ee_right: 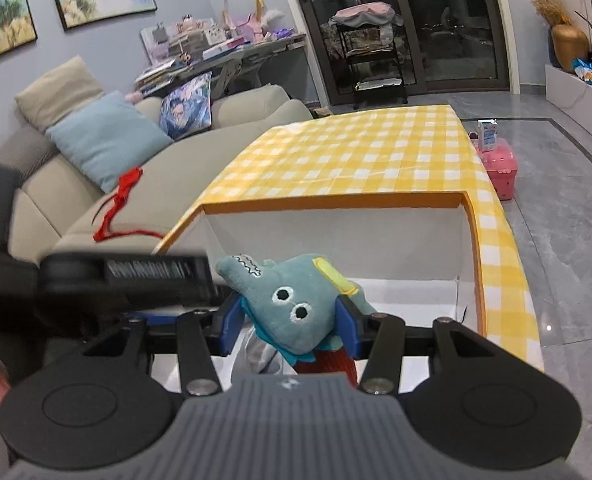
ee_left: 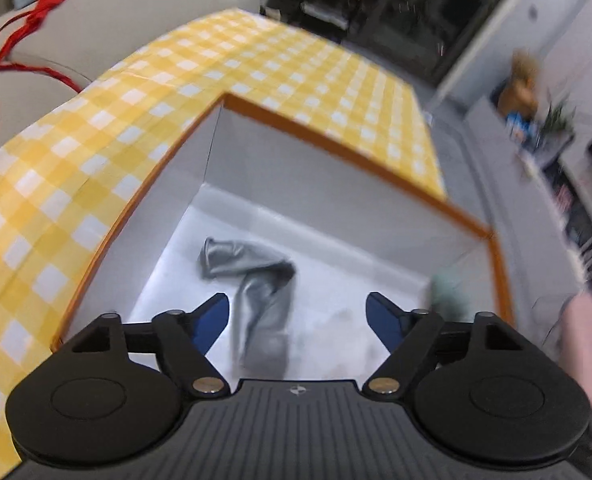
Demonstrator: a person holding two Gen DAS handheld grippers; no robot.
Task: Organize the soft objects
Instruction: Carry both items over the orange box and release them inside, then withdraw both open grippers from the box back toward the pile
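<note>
A white box with an orange rim [ee_left: 336,152] stands open on a yellow checked tablecloth [ee_left: 95,140]. On the box floor lies a crumpled grey cloth [ee_left: 255,280]. My left gripper [ee_left: 298,304] hangs over it, open wide, its blue pads clear of the cloth on both sides. In the right wrist view my right gripper [ee_right: 289,316] is shut on a teal plush toy [ee_right: 291,300] with two stitched eyes and a yellow patch. It holds the toy above the near part of the box [ee_right: 336,202]. The toy shows as a teal blur [ee_left: 448,292] at the box's right wall.
A beige sofa [ee_right: 199,148] with cushions and a red ribbon [ee_right: 119,204] runs along the table's left side. A pink case [ee_right: 500,168] sits on the grey floor to the right. Behind are a cluttered desk, glass doors and a low cabinet with a vase [ee_right: 568,46].
</note>
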